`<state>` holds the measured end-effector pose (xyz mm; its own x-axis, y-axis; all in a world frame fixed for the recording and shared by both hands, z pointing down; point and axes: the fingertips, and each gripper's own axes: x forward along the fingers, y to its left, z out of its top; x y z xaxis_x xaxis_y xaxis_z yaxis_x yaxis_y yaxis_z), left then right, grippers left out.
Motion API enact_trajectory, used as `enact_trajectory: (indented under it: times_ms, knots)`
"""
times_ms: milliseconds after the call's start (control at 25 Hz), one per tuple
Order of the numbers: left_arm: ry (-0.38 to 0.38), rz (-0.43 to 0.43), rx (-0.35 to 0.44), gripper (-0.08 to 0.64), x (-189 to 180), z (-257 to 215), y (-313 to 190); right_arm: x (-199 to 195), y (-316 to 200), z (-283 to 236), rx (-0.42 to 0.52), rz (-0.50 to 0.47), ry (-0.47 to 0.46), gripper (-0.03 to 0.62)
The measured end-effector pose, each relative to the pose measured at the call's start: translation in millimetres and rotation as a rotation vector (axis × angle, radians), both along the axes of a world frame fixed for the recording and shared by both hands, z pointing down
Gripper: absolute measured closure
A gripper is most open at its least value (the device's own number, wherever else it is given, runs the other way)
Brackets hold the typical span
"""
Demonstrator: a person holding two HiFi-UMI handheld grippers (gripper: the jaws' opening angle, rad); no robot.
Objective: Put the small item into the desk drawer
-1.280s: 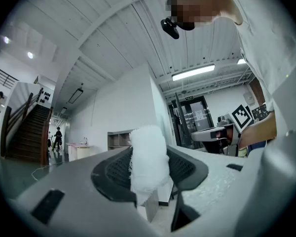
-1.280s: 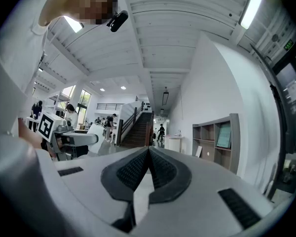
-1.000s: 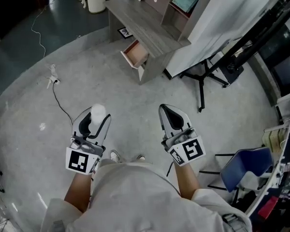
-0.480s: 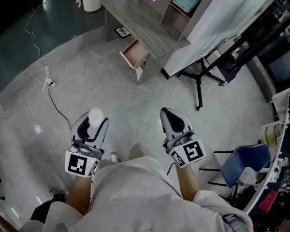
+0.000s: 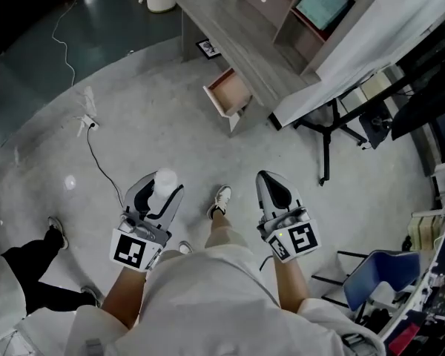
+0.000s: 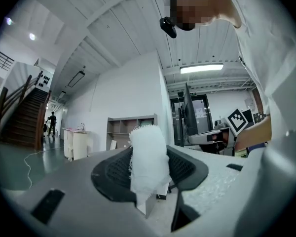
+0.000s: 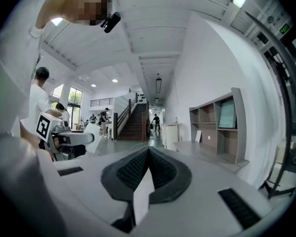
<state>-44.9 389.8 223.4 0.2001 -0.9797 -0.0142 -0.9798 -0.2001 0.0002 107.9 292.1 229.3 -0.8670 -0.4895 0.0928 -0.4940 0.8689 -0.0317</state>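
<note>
Grey concrete floor (image 5: pixel 156 117); desk (image 5: pixel 237 28) at the far side, its drawer (image 5: pixel 230 93) pulled open. Over the last second the drawer has slid lower in the head view and a shoe (image 5: pixel 221 199) has been stepped forward (approach judged under way, drawer well apart). The left gripper (image 5: pixel 160 193) is held at waist level, clamped on the white fluffy item (image 5: pixel 166 179). The right gripper (image 5: pixel 269 184) is held beside it, jaws pressed together, empty.

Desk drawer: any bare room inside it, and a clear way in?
The open drawer looks bare inside. The desktop beside the hutch is free too. Crowded: tripod stand right of the desk, cable on the floor left.
</note>
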Motion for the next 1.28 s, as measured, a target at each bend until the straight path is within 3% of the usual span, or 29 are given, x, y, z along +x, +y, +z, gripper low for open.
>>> enact_trajectory:
  times_ms: [200, 400, 560, 880, 1000, 1280]
  knots:
    - [-0.003, -0.017, -0.061, 0.374, -22.0, 12.4, -104.6, -31.1, -110.6, 12.9, -0.034, -0.047, -0.021, 0.595]
    - [0.002, -0.033, -0.042, 0.374, -24.9, -10.9, -211.6, -47.8, -216.0, 5.9, -0.047, -0.117, -0.019, 0.595]
    - [-0.003, -0.047, -0.033, 0.374, -28.4, -16.4, -266.1, -62.7, -277.8, 1.2, -0.035, -0.152, -0.016, 0.595]
    - [0.012, -0.082, -0.043, 0.374, -82.9, -13.0, -322.7, -111.9, -337.3, 0.0, -0.039, -0.171, -0.003, 0.595]
    - [0.044, -0.047, -0.056, 0.374, -102.8, 1.5, -347.3, -126.6, -355.0, -1.4, -0.019, -0.13, 0.017, 0.595]
    - [0.054, 0.096, -0.048, 0.374, -148.7, -0.5, -424.1, -165.4, -394.1, 11.5, -0.069, -0.023, 0.076, 0.595]
